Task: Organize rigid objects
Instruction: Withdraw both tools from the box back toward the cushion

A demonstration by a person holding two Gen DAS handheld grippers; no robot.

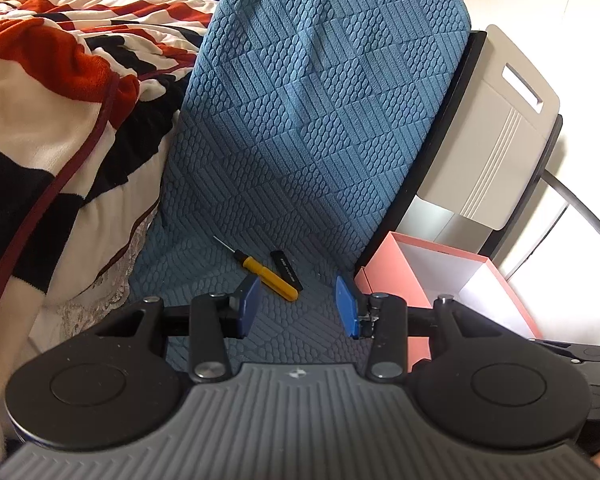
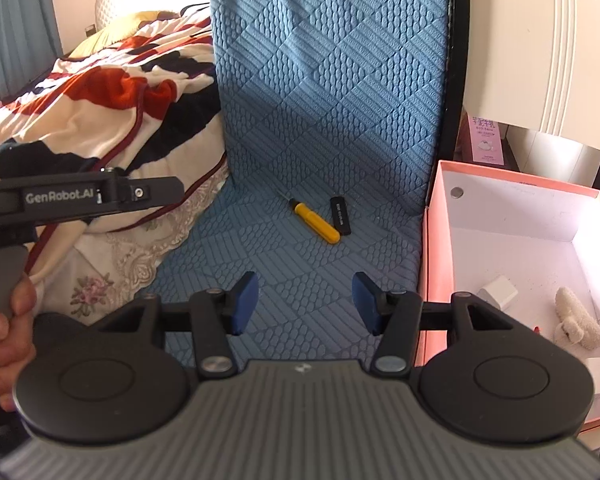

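Note:
A small yellow-handled screwdriver [image 1: 267, 274] and a black USB stick [image 1: 286, 269] lie side by side on the blue cushioned chair seat [image 1: 300, 344]. My left gripper [image 1: 298, 306] is open and empty, just short of them. In the right wrist view the screwdriver [image 2: 315, 222] and USB stick [image 2: 340, 216] lie farther ahead of my right gripper [image 2: 304, 300], which is open and empty above the seat. A pink box [image 2: 431, 240] stands right of the seat, holding a white charger cube [image 2: 497, 291] and a fluffy white clip [image 2: 577, 322].
A red, black and cream blanket [image 1: 60, 120] on a bed borders the seat on the left. The blue chair back [image 2: 331, 60] rises behind the objects. A white cabinet [image 1: 487, 140] stands behind the pink box [image 1: 383, 268]. My left gripper's body [image 2: 80, 200] shows at left.

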